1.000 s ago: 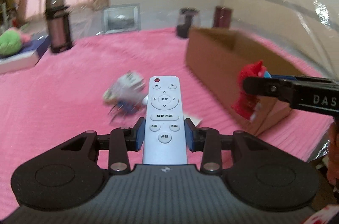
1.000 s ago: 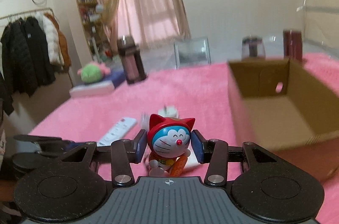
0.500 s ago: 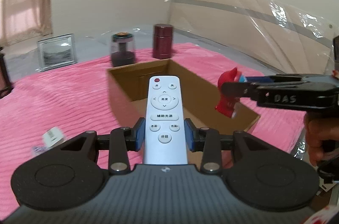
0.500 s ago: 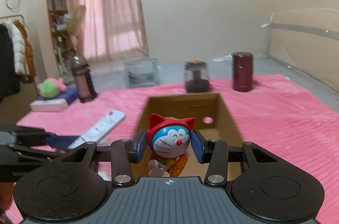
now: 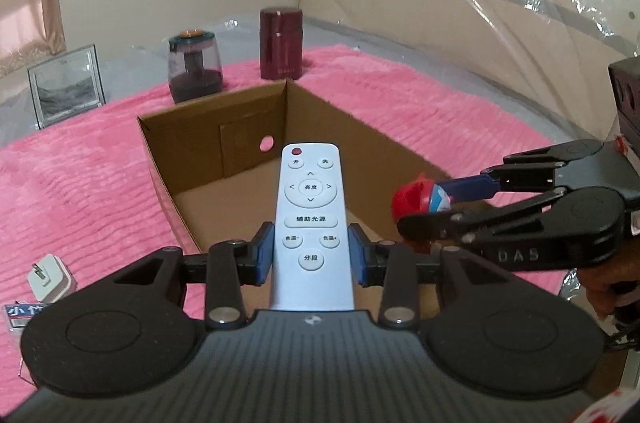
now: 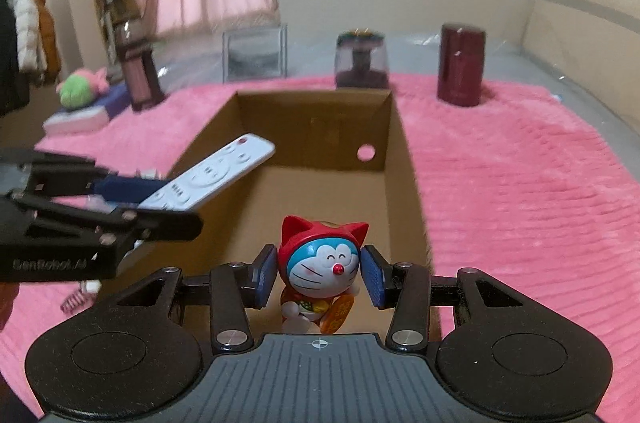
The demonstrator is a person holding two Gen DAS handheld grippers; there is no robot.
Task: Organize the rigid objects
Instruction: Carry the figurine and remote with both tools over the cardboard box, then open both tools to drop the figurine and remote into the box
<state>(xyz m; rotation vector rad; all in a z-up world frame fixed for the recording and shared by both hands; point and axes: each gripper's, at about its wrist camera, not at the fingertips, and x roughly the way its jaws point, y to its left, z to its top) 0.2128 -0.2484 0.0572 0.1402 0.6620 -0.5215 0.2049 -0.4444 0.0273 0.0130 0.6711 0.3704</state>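
My left gripper is shut on a white remote control and holds it over the near end of an open cardboard box. The remote also shows in the right wrist view, over the box's left wall. My right gripper is shut on a red-hooded Doraemon figure and holds it over the near end of the box. In the left wrist view the figure hangs at the box's right wall. The box floor looks bare.
The box sits on a pink blanket. Behind it stand a dark red canister, a small chopper jar, a picture frame and a flask. A white charger plug lies left of the box.
Both grippers have swung from the blanket toward the box and now hang over its near end, each still holding its object. The box fills more of both views.
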